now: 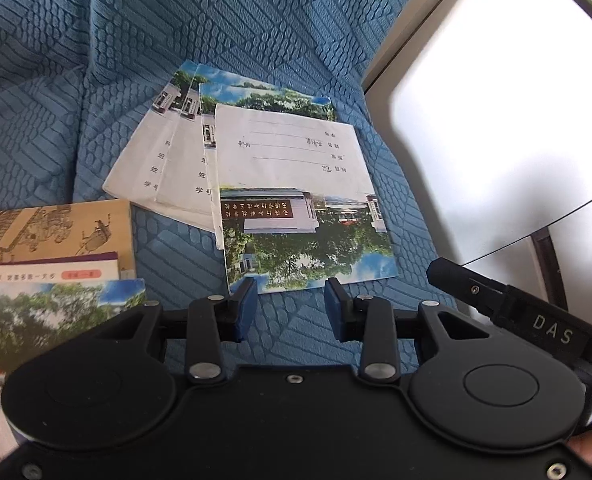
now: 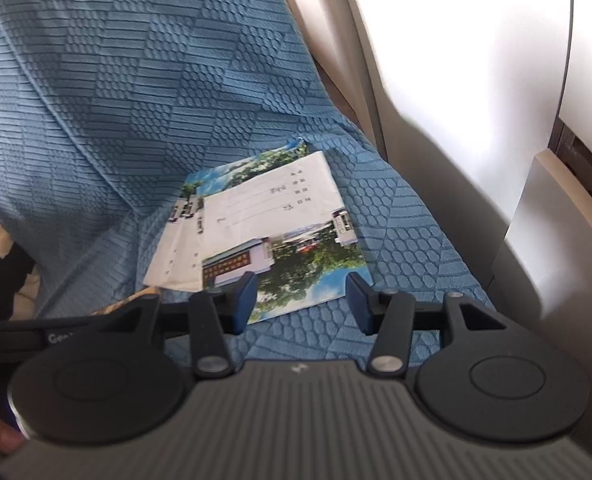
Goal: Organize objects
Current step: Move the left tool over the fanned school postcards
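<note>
The left claw (image 1: 289,308) is black plastic with blue pads, silver rivets and round side discs. The right claw (image 2: 302,304) matches it, on a ribbed grey body.

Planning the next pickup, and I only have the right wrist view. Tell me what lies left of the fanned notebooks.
Observer: A tan illustrated book, partly covered.
Operator: Say what tops that pile.
Observer: A tree-photo notebook, with a cover like the fanned ones.
Operator: Report the left gripper's jaws.
Observer: The left gripper is open with nothing between its jaws, pointing at the near edge of the top fanned notebook.
</note>
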Available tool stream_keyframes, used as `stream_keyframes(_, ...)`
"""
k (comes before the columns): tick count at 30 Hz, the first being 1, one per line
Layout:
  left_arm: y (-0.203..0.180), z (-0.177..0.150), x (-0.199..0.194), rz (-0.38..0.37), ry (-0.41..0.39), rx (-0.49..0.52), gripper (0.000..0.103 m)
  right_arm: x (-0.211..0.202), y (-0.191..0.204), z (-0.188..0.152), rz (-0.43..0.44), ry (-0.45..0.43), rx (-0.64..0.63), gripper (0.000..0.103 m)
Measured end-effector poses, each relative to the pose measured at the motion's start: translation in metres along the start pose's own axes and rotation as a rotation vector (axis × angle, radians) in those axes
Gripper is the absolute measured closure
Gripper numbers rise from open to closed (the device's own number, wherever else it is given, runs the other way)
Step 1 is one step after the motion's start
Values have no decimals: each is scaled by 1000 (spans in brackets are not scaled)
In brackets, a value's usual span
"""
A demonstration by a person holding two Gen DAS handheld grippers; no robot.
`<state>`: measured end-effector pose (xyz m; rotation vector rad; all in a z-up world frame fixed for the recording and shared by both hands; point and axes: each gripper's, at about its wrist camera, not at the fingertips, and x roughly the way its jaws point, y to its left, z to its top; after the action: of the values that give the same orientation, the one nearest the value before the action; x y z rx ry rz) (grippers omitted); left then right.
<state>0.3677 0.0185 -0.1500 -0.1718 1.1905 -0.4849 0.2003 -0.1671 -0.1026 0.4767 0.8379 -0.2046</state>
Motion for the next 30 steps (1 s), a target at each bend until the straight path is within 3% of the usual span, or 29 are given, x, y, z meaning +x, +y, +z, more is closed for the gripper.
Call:
stream_keyframes(12, 7, 20, 51, 22, 60, 2, 70, 59, -22, 16, 7, 68, 60, 52)
stream_keyframes(25, 11, 23, 64, 27, 63, 22, 71, 92, -32, 12, -36, 131, 67, 59)
stream_keyframes(30, 12, 23, 65, 43, 69, 38, 83, 90, -41, 14, 0, 128, 131, 58)
